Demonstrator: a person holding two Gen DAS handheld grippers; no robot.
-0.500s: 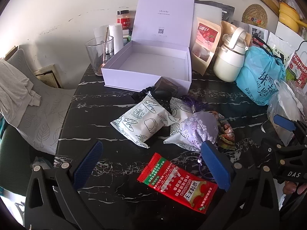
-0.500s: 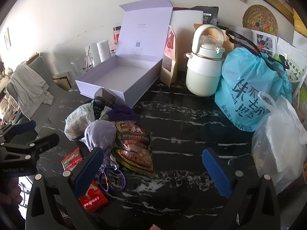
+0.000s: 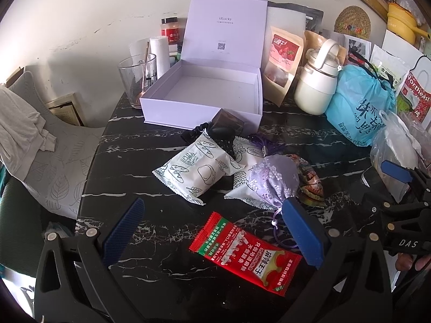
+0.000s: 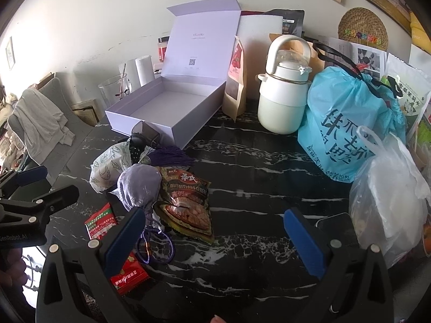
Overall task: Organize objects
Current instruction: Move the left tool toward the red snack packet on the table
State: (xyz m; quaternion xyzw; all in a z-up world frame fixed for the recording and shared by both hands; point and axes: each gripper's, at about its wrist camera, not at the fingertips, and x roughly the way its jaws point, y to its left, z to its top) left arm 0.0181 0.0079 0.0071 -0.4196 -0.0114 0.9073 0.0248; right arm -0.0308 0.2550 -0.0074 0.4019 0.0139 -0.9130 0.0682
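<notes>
Left wrist view showed the left hand-held gripper [image 3: 212,231] released wide and empty above the flat red foil snack packet [image 3: 246,246] on the black marbled table [image 3: 140,158], its long axis slanting between the jaws, nearer than the right hand-held gripper [image 4: 212,231], likewise released.

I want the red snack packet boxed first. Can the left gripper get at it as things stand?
Probably yes. The red snack packet lies flat on the table, nothing on top, right ahead of the open left gripper. Only the lilac pouch's cord lies beside its far edge.
</notes>
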